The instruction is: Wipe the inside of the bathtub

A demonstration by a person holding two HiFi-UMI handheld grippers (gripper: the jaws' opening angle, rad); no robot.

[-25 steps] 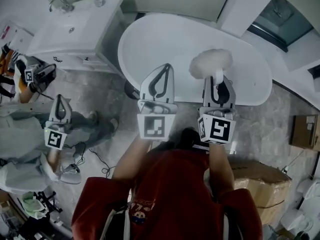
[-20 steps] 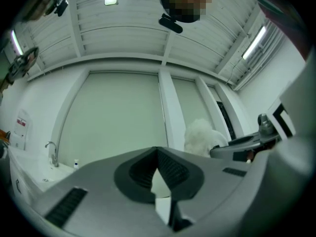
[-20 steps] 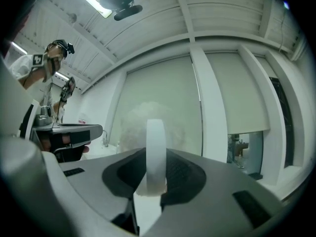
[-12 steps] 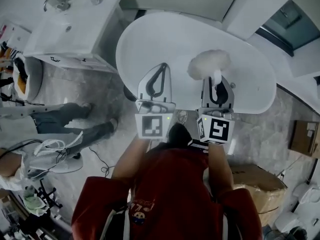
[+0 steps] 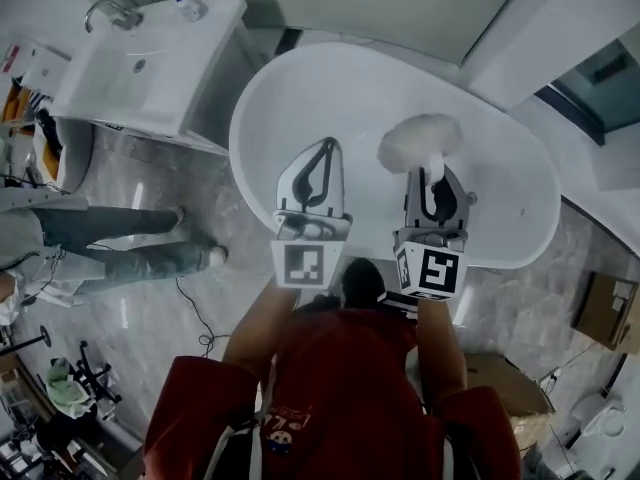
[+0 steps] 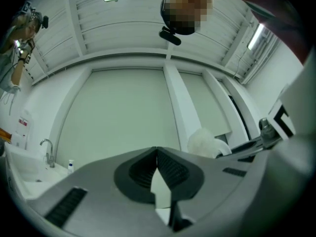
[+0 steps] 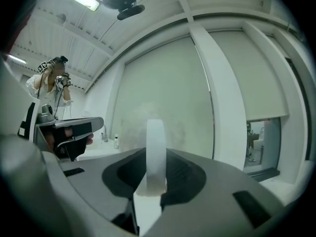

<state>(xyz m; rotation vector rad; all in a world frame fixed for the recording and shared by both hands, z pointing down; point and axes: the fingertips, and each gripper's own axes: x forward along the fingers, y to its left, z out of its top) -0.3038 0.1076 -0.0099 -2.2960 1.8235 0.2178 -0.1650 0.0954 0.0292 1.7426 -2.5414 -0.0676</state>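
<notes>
The white oval bathtub (image 5: pixel 340 83) lies below and ahead of me. My right gripper (image 5: pixel 436 174) is shut on the white handle (image 7: pixel 156 152) of a fluffy white wiper, whose head (image 5: pixel 420 140) hangs over the tub's inside. In the right gripper view the handle stands upright between the jaws of the right gripper (image 7: pixel 156 157). To its left my left gripper (image 5: pixel 324 148) hovers over the tub's near side, shut with nothing in it. In the left gripper view the tips of the left gripper (image 6: pixel 157 150) meet, and the fluffy head (image 6: pixel 203 141) shows at the right.
A white sink cabinet (image 5: pixel 140 63) with a faucet (image 5: pixel 112 13) and a small bottle (image 5: pixel 185 3) stands left of the tub. A person's legs (image 5: pixel 120 243) are on the marble floor at left, near a cable (image 5: pixel 190 308). A cardboard box (image 5: pixel 605 308) sits at right.
The view has shifted, so the tub lies more squarely under the grippers. The bystander at left has moved, and their grippers are gone from view. Both my grippers keep their grip.
</notes>
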